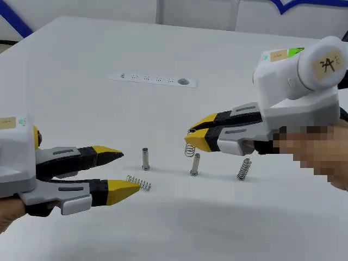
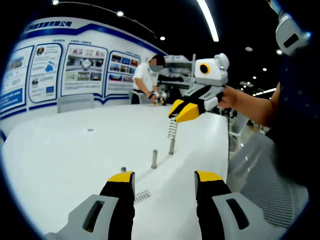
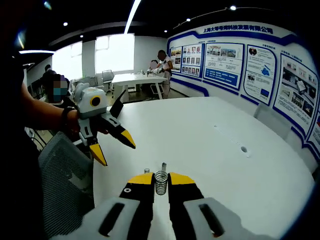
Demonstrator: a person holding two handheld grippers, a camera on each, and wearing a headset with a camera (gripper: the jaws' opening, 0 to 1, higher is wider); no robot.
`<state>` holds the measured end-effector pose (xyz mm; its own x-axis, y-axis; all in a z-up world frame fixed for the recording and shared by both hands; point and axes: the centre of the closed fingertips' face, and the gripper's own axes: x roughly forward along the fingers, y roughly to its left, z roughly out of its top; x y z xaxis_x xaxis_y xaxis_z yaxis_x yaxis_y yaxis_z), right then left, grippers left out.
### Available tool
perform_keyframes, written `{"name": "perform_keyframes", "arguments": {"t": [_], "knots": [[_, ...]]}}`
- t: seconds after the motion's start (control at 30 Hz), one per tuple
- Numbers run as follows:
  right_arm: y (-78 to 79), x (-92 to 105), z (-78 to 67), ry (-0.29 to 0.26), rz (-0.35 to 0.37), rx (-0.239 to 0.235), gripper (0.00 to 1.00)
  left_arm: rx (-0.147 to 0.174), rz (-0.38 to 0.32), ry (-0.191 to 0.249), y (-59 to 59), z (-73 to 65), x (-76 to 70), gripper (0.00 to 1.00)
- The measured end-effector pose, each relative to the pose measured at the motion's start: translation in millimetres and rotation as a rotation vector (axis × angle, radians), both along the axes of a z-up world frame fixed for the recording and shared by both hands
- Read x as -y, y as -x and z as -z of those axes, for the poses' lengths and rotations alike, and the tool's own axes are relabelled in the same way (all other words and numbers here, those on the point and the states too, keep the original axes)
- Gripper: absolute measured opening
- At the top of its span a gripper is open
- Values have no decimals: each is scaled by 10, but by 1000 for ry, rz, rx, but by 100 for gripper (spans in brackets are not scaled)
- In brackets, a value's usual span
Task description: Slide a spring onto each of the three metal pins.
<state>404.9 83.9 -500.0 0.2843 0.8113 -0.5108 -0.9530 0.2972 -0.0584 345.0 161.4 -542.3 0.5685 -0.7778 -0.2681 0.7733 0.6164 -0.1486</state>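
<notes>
The white surface (image 1: pixel 81 65) carries the work in a short row about midway between its far and near edges. The left gripper (image 1: pixel 130 172) hovers toward the near left corner, spread wide with nothing between its jaws. The right gripper (image 1: pixel 188 136) reaches in from the right edge, pinching the top of the held spring (image 1: pixel 189 149), which hangs just above and beside the middle pin (image 1: pixel 194 164) without being over it yet.

The left pin (image 1: pixel 145 159) and the middle pin are bare, short upright metal posts. At the right end of the row the standing spring (image 1: pixel 244 168) leans a little. It probably sits on the third pin, though the pin inside cannot be made out. By that reading one spring is on, the second is about to be threaded, and the third is left. The loose spring (image 1: pixel 139 182), a thin, silvery, closely wound coil, lies on its side just in front of the left pin.
</notes>
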Motion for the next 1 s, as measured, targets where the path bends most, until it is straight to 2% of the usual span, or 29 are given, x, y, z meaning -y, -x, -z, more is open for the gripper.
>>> {"name": "perform_keyframes", "arguments": {"t": [0.17,0.27,0.43,0.7,1.0], "knots": [[-169,52,18,-5,49,10,11,7,-23,9,0,-22,-59,52],[-233,51,102,8,66,15,11,8,-31,13,2,-21,-73,53],[-294,48,256,26,82,12,11,6,-35,6,18,7,-76,55],[-390,69,468,37,108,-17,11,3,-37,8,30,13,-75,58],[-434,76,559,38,117,-29,11,0,-42,6,28,10,-82,58]]}}
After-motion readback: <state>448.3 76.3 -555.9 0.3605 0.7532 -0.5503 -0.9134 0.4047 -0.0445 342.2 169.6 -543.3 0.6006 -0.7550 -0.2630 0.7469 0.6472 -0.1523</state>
